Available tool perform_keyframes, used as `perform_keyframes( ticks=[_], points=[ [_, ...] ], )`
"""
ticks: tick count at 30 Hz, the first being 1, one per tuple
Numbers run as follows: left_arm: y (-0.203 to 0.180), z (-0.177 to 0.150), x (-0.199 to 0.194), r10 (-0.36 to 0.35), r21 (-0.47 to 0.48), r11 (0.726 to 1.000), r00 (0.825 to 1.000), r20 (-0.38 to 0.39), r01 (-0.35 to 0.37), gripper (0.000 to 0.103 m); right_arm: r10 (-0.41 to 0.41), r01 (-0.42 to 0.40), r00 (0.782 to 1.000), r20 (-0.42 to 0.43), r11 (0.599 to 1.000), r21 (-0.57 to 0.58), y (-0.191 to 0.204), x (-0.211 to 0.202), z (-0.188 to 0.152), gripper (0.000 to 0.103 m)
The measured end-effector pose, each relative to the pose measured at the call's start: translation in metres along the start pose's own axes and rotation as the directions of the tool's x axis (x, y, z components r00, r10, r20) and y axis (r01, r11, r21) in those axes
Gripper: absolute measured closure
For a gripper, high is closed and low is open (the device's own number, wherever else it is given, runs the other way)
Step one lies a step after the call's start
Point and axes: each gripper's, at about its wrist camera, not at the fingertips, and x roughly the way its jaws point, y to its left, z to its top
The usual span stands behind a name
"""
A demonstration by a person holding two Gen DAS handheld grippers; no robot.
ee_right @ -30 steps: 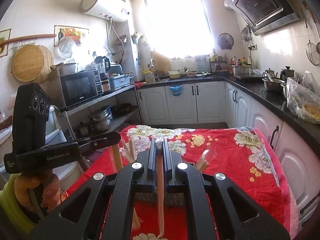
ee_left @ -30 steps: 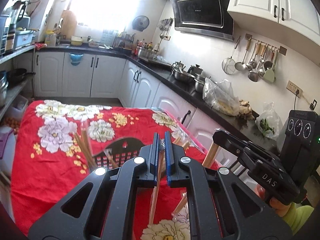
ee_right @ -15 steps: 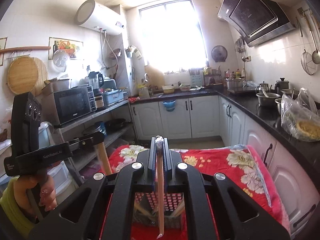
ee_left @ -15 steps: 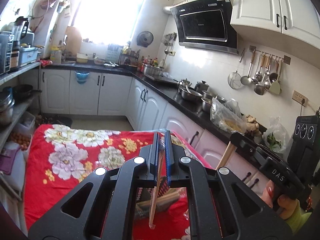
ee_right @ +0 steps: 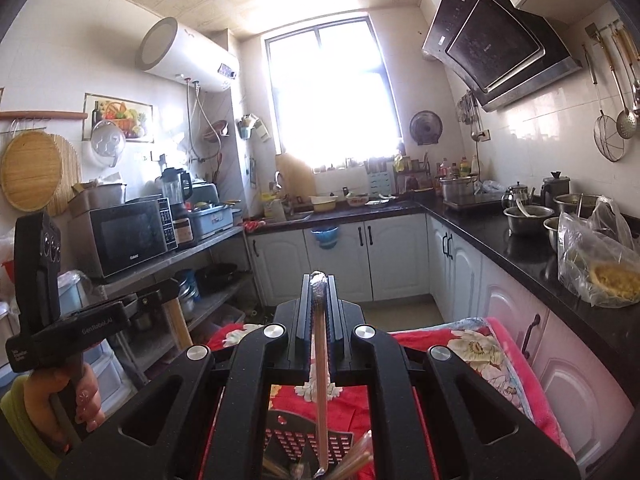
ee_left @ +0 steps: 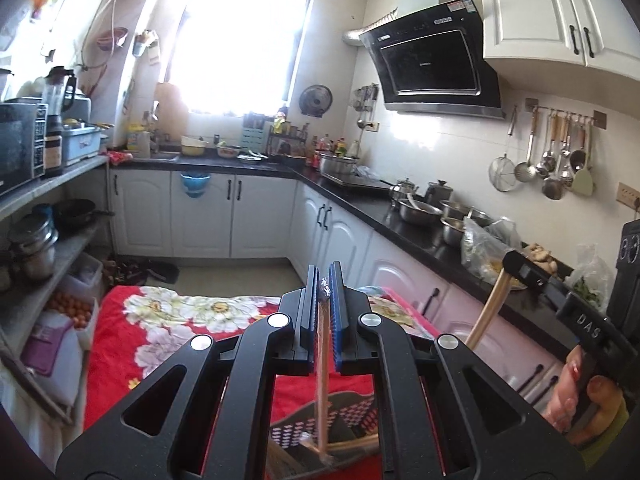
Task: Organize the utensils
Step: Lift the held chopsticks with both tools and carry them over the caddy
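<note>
Mid-task, by the look of it. Left claw (ee_left: 325, 312) pinching one wrapped chopstick (ee_left: 322, 380), lifted above the slotted basket (ee_left: 352, 412) on the red-clothed surface (ee_left: 120, 352). Right claw (ee_right: 319, 312) likewise clamped on another wrapped chopstick (ee_right: 320, 392). Several more sticks visible in the basket; destination for the lifted pair not visible.

A red cloth (ee_left: 120, 344) printed with white and yellow flowers covers the surface. The basket (ee_right: 308, 438) is dark, its perforations showing red. Each black hand-held gripper (ee_left: 325, 280) has blue pads; the chopsticks (ee_right: 320, 380) are pale wood.
</note>
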Motion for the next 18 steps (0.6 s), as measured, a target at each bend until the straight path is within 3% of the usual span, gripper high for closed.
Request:
perform_keyframes(
  ticks=[10, 18],
  points=[
    [0.013, -0.013, 0.016, 0.043, -0.009, 0.999, 0.999, -0.010, -0.043, 0.100, 0.006, -0.006, 1.000, -0.009, 1.000, 0.003, -0.001, 0.022, -0.012, 0.097],
    [0.016, -0.020, 0.025, 0.035, -0.042, 0.998, 0.999, 0.000, -0.035, 0.100, 0.004, -0.004, 1.000, -0.030, 1.000, 0.003, -0.003, 0.035, -0.025, 0.097]
  ],
)
